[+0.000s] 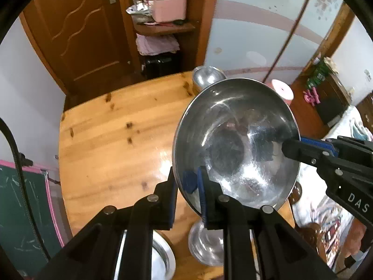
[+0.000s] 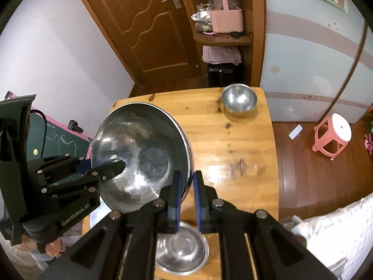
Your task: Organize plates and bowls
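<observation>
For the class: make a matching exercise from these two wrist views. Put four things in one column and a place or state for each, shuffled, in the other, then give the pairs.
Things:
1. large shiny steel bowl
2. small round steel bowl
3. pink plastic stool
4. pink handled basket

Places or states:
A. on the wooden shelf
B. on the floor beside the table
C. at the table's far corner
D. gripped by its rim in both tongs

Pairs: 1-D, 2-C, 3-B, 4-A

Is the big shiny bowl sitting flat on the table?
No, both grippers clamp the big bowl by its rim and hold it tilted above the table.
</observation>
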Demonstrator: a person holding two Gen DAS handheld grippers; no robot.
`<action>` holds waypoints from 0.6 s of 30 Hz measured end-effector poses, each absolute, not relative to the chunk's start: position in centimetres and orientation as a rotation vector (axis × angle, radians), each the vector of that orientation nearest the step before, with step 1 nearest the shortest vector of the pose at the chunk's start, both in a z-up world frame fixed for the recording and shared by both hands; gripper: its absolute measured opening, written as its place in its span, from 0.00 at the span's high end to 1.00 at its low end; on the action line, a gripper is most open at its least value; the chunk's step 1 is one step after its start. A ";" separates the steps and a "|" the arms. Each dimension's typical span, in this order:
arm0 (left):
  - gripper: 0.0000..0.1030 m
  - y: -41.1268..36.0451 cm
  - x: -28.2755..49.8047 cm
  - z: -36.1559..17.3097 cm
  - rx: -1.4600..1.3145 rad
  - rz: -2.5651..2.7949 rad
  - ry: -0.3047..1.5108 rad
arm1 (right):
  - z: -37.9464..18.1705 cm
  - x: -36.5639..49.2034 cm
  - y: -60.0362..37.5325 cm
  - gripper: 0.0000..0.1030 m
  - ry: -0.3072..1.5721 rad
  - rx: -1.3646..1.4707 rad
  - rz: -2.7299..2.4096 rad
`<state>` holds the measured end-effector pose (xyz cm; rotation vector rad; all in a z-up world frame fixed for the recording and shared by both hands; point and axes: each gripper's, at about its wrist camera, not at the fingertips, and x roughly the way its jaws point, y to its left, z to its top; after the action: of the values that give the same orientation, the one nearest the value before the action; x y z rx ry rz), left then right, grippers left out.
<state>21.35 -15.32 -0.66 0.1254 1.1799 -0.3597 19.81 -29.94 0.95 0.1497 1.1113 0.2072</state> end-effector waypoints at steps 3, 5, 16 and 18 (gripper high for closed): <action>0.84 -15.1 18.5 -2.0 0.119 -0.389 1.216 | -0.3 17.4 -30.0 0.91 1.140 0.164 0.208; 0.83 -15.0 16.3 -3.7 0.115 -0.409 1.248 | -1.2 15.9 -29.9 0.91 1.153 0.166 0.207; 0.81 -15.0 10.5 -15.3 0.102 -0.423 1.444 | -12.3 10.8 -28.6 0.91 1.346 0.127 0.178; 0.81 -14.5 10.3 -17.1 0.082 -0.417 1.484 | -14.0 10.4 -28.5 0.91 1.380 0.149 0.191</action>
<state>10.30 -14.51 -17.08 0.0822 1.4840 -0.4173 10.41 -28.47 -14.02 0.1486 1.3805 0.1906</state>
